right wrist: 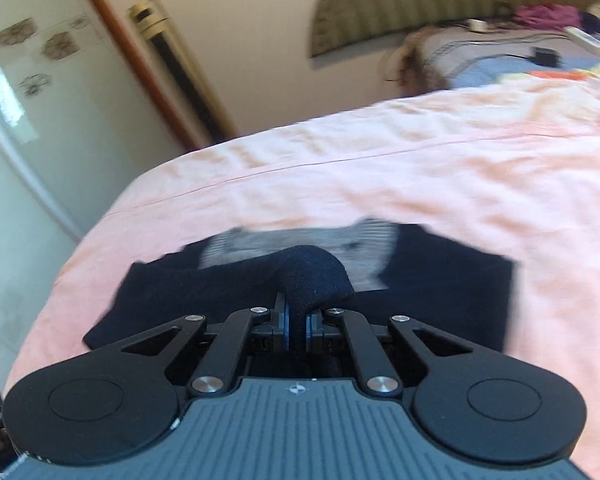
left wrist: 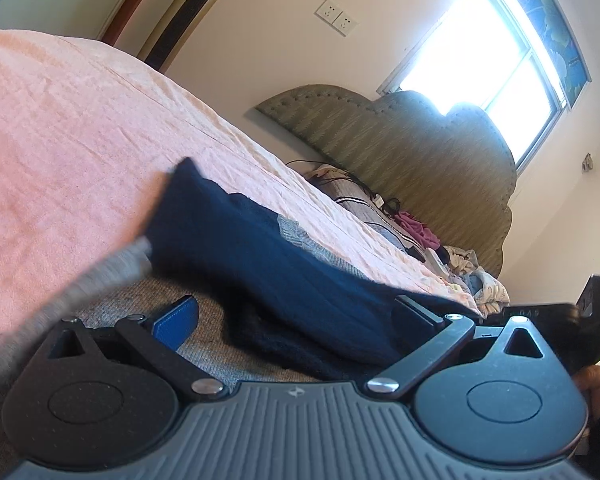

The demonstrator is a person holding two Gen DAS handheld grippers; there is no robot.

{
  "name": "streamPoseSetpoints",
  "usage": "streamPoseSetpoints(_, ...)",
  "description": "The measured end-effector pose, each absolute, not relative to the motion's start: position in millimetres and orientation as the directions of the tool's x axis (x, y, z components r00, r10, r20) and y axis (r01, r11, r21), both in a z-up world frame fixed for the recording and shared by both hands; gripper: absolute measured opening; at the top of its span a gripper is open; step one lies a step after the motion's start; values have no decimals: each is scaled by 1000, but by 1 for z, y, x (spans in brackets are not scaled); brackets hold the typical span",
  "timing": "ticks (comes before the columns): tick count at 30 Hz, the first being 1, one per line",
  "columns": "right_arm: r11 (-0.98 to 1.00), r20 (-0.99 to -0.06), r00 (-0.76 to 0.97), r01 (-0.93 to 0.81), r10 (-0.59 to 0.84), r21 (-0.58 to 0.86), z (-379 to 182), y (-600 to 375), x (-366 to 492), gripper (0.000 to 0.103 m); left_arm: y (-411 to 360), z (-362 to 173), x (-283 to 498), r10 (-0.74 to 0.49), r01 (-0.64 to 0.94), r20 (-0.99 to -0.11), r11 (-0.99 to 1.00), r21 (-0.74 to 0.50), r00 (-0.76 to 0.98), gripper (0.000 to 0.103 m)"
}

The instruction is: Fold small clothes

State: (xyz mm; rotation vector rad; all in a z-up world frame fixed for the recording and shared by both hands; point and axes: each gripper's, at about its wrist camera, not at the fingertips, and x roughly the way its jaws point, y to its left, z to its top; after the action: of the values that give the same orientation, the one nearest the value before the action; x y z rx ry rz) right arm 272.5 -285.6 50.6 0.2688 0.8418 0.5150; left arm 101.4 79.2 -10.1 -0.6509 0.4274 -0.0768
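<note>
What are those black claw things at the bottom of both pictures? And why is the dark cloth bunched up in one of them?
Those are two-finger grippers that a person holds, one in each hand. A small camera sits on each and looks along its fingers, so each picture shows one gripper's own view.

On the pink bedsheet lies a small navy and grey knitted garment. The task is to fold it.

In the right view, the right gripper has pinched shut on a bunch of the navy cloth and lifts it.

In the left view, the left gripper is wide open, with the garment lying between its fingers. It grips nothing yet.
</note>
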Motion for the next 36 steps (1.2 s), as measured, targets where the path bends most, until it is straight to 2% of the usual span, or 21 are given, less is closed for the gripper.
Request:
streamPoseSetpoints(12,843,-661,527,-265,534,469,2,-310,282,13,77,-7,103,-201,-66,-375,804,-590,905,103)
streamPoseSetpoints(13,838,-658,524,-268,541,476,1,-310,281,15,77,-7,103,-200,-68,-378,806,-588,904,103)
streamPoseSetpoints(15,828,-630,549,-252,549,501,6,-313,279,27,77,-7,103,-195,-73,-388,813,-578,901,103)
streamPoseSetpoints(16,827,-599,593,-233,538,512,12,-319,274,44,77,-4,99,-181,-78,-382,817,-571,906,103)
streamPoseSetpoints(17,829,-550,658,-217,514,516,21,-323,267,53,77,2,97,-166,-82,-372,820,-567,914,103)
streamPoseSetpoints(19,819,-463,728,-236,505,523,34,-323,253,53,76,21,102,-177,-44,-337,828,-558,925,103)
streamPoseSetpoints(21,805,-459,694,-307,554,508,37,-303,251,57,64,41,122,-155,3,-297,890,-456,942,103)
streamPoseSetpoints(23,822,-503,657,-374,561,429,31,-273,255,70,47,50,162,-94,-23,-380,956,-293,920,103)
streamPoseSetpoints(24,836,-533,645,-384,547,393,25,-262,259,72,42,45,187,-101,-12,-461,972,-235,882,103)
streamPoseSetpoints(26,873,-603,633,-376,486,309,7,-249,269,75,44,24,225,-100,-32,-614,979,-200,783,103)
streamPoseSetpoints(27,881,-585,661,-396,469,259,1,-249,269,75,48,9,236,-90,-37,-667,984,-174,739,103)
streamPoseSetpoints(28,889,-573,688,-414,445,194,-4,-251,267,75,49,2,233,-66,3,-634,995,-101,770,103)
streamPoseSetpoints(29,894,-567,706,-427,424,137,-10,-255,264,75,52,-3,231,-49,10,-641,998,-65,766,103)
streamPoseSetpoints(30,886,-556,698,-424,452,187,-9,-264,266,75,60,-2,229,-83,14,-628,993,-114,774,103)
streamPoseSetpoints(32,875,-536,692,-410,483,259,-11,-275,270,75,65,-2,230,-67,-2,-632,994,-108,772,103)
streamPoseSetpoints(36,914,-568,728,-388,383,119,3,-255,245,78,51,9,207,6,-29,-627,999,-25,779,103)
